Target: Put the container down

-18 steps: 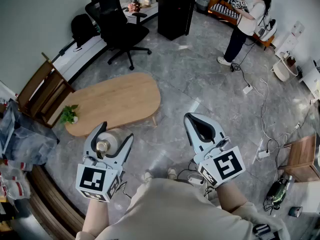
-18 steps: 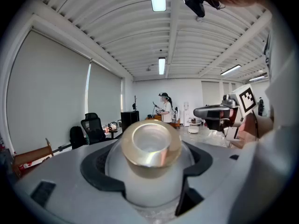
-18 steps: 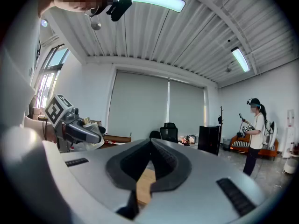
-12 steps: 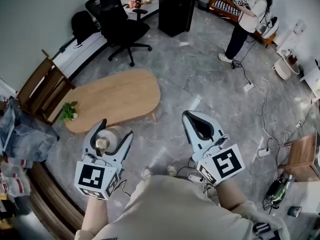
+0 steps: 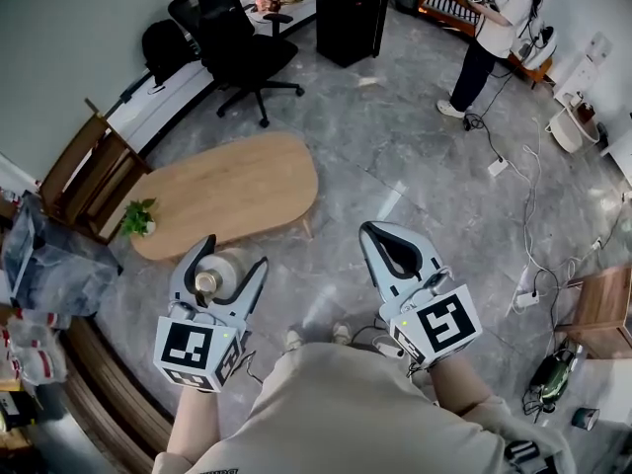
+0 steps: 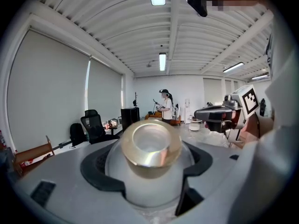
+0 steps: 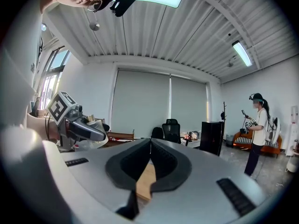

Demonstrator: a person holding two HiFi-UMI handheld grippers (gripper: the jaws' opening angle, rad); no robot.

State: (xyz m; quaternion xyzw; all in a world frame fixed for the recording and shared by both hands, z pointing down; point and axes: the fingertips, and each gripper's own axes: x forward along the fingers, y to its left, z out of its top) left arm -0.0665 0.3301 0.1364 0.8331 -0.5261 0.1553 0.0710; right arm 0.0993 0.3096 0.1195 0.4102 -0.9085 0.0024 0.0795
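Frosted container [image 5: 219, 276] in the left gripper [image 5: 233, 255]
Its fingers clamp the gold-rimmed jar; right gripper [image 5: 381, 229] fingers pressed together, empty.

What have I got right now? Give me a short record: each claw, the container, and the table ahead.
left claw: closed on the container, jaws wide around its body
container: frosted body, gold cap, held in the air, not yet set down
right claw: jaws together, nothing between them
table: oval, wooden, just ahead of the left claw
potted plant: small, at the table's left end
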